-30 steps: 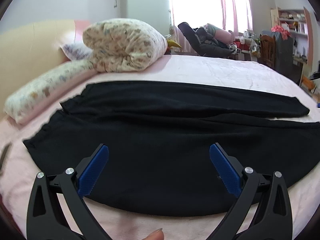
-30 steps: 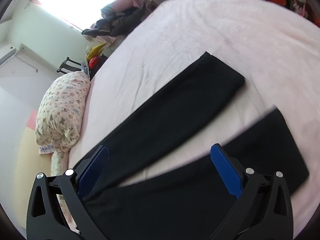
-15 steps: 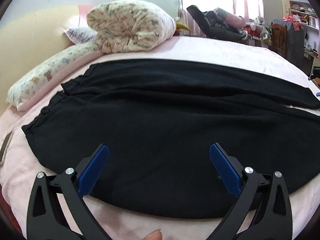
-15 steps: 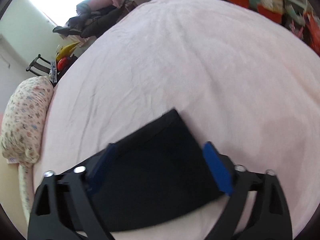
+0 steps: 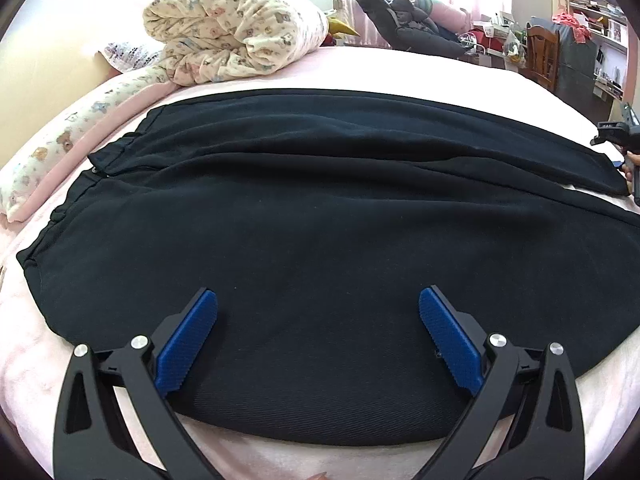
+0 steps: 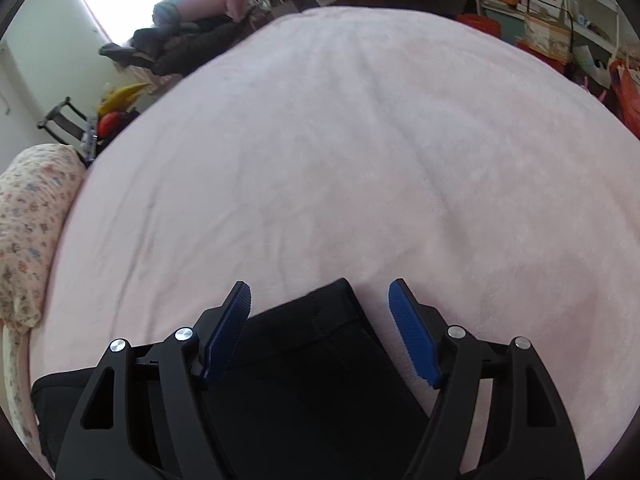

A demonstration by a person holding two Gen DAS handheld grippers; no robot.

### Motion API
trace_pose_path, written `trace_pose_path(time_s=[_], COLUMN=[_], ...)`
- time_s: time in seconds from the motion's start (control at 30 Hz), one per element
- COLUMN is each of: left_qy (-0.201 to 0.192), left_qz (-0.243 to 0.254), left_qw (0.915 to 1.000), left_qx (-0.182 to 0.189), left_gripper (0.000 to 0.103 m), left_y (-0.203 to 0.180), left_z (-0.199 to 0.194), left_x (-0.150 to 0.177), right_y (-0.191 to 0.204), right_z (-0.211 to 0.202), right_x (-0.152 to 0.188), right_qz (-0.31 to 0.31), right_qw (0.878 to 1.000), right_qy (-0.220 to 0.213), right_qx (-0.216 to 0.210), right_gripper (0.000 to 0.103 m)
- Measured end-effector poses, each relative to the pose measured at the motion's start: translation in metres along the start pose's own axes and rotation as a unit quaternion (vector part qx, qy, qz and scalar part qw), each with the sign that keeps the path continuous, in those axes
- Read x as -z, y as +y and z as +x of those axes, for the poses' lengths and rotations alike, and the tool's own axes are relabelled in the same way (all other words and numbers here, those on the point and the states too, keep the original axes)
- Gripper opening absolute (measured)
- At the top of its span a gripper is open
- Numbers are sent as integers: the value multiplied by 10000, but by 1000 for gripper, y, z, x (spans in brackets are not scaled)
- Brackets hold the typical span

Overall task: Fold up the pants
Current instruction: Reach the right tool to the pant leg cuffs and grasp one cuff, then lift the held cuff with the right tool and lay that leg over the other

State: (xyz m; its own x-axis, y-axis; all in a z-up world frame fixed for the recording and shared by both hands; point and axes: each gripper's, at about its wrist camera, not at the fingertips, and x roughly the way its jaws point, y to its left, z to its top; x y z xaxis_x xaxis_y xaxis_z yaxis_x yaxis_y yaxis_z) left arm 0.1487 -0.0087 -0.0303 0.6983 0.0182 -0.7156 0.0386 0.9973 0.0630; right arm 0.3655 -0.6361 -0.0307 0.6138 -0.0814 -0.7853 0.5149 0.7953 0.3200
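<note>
Black pants (image 5: 320,220) lie flat on the pink bed (image 5: 440,68), waistband at the left, both legs running right. My left gripper (image 5: 318,293) hovers open over the near edge of the seat, its blue pads (image 5: 188,344) wide apart above the cloth. In the right wrist view, the cuff end of the far leg (image 6: 320,344) lies between the pads of my right gripper (image 6: 319,286). Its jaws are closing, and a gap shows between each pad and the cloth. The right gripper's black frame (image 5: 618,134) shows at the right edge of the left wrist view, beside that cuff.
A rolled floral quilt (image 5: 228,28) and a long pillow (image 5: 68,136) lie at the head of the bed, left of the waistband. Beyond the cuff the pink bedsheet (image 6: 360,160) stretches away. A dark recliner (image 5: 404,20), a wooden chair (image 5: 542,56) and shelves stand past the bed.
The left gripper has sunk closer to the pants. The right gripper has swung from over both legs to one leg's cuff, and its jaws have narrowed around it.
</note>
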Motion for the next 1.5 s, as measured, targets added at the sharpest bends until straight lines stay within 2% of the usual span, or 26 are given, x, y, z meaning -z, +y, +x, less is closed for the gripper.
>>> trace_pose_path(time_s=[0.03,0.07,0.1,0.2,0.3,0.43,0.63,0.8,0.9,0.97,1.1,1.2,1.3,1.43,1.5], left_qy=[5,8,7,5,-12,22,3,-167,-271,-434,-736,-835,-932,-1008,-1013], left_qz=[-5,-6,0,6,0,-23,-227,-561,-700,-706,-614,-678,-759,-894,-1032], left_qw=[10000,10000,10000,10000,10000,10000,9996,9980,9968,9961,9950,9934,9915,9896,9882], left_qx=[4,1,-7,-23,-19,32,137,226,270,296,267,409,504,510,513], left_gripper=[101,101,101,101,101,101,101,101,101,101,101,101,101,101,101], left_y=[0,0,-1,-2,-2,-2,3,14,17,16,12,13,16,24,32], left_z=[0,0,0,0,-1,-1,-4,-13,-21,-30,-47,-57,-65,-72,-74], left_x=[0,0,0,0,0,0,1,0,-1,-1,-2,-4,-5,-9,-12], right_y=[-1,-1,1,3,1,4,-3,-17,-36,-45,-55,-63,-62,-57,-55], right_z=[3,5,6,0,-12,-32,-88,-140,-161,-167,-173,-176,-174,-172,-175], right_x=[1,4,6,11,14,21,38,72,99,119,158,189,208,217,220], right_qz=[19,-56,-172,-454,-490,-659,-553,-626,-310,-179,-58,89,31,-107,30], right_qw=[10000,9999,9997,9987,9980,9958,9871,9773,9730,9730,9772,9793,9853,9913,9926], right_qy=[22,-10,-59,-220,-331,-522,-983,-1246,-1228,-1128,-738,-425,-184,94,262], right_qx=[17,87,146,79,-231,-363,-1132,-1596,-1931,-2007,-1988,-1978,-1698,-1310,-1188], right_gripper=[65,56,40,20,15,13,12,9,8,8,4,4,4,5,18])
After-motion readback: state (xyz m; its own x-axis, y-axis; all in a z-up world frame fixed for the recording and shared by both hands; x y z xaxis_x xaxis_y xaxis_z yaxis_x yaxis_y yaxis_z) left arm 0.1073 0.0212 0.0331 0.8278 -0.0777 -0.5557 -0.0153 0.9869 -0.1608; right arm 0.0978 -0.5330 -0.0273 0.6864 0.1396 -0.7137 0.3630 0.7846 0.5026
